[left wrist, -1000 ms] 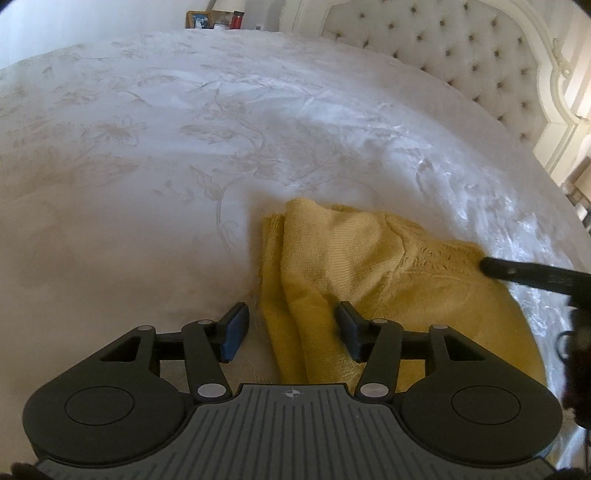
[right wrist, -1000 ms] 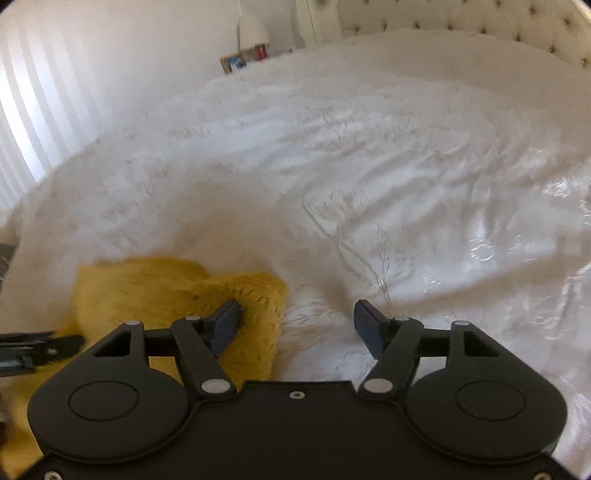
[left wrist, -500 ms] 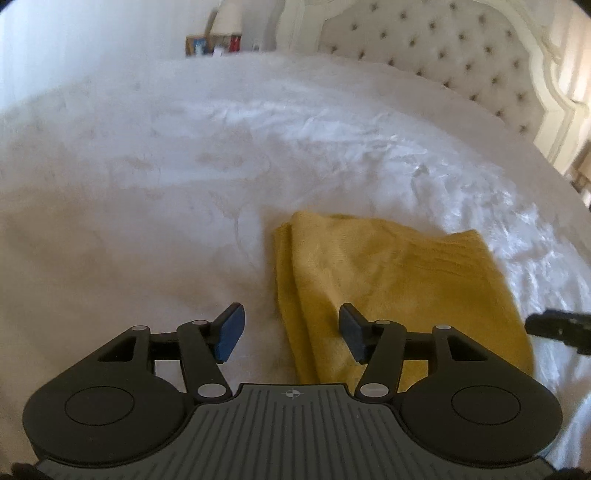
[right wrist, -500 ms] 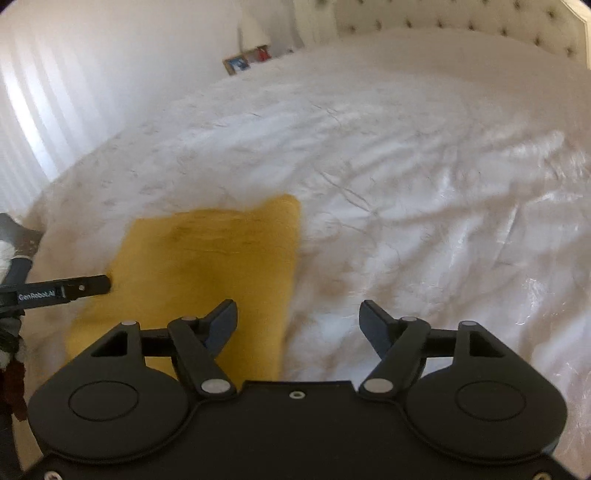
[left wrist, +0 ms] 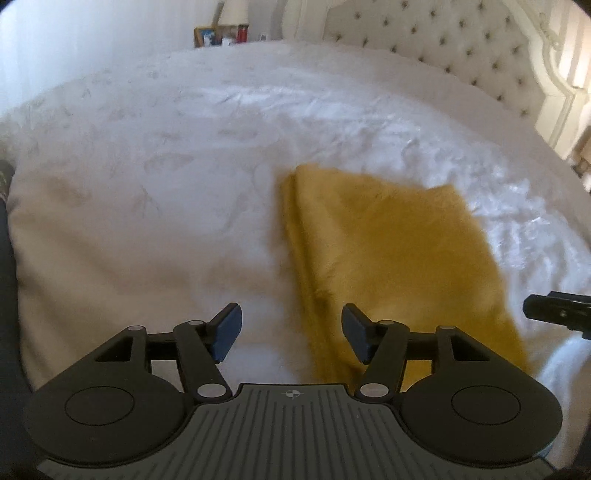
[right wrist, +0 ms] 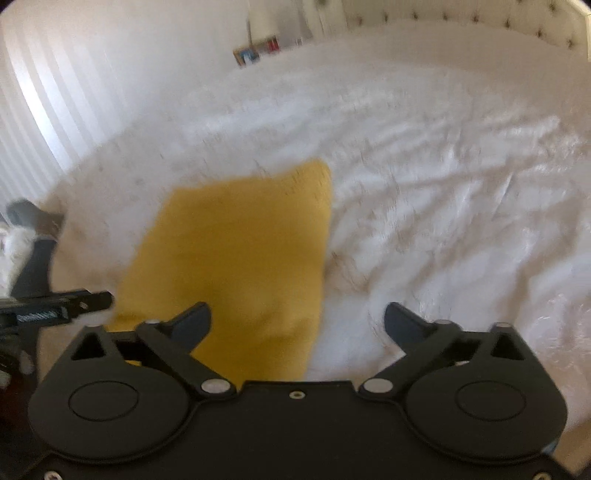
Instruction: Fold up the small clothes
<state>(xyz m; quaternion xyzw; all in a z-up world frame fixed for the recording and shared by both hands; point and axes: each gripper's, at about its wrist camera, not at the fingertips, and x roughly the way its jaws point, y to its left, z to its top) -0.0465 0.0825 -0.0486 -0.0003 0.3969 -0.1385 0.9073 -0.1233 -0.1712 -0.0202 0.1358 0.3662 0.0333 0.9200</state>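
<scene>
A mustard-yellow knitted garment [left wrist: 391, 251] lies folded into a flat rectangle on the white bedspread [left wrist: 155, 192]. My left gripper [left wrist: 291, 334] hovers over the garment's near left edge, jaws opening, nothing between its pads. In the right wrist view the same garment [right wrist: 240, 258] lies ahead and to the left. My right gripper [right wrist: 297, 325] hangs above its near right edge, jaws opening wide, holding nothing. A fingertip of the right gripper shows at the right border of the left wrist view; a finger of the left gripper shows at the left border of the right wrist view.
A tufted cream headboard [left wrist: 461, 48] stands at the far right of the bed. A lamp and small items sit on a nightstand [left wrist: 221, 33] beyond the bed. A white wall [right wrist: 92, 74] runs along the left.
Both grippers have pulled back and up from the garment, which now lies flat and free. The right gripper's jaws have spread much wider; the left ones a little.
</scene>
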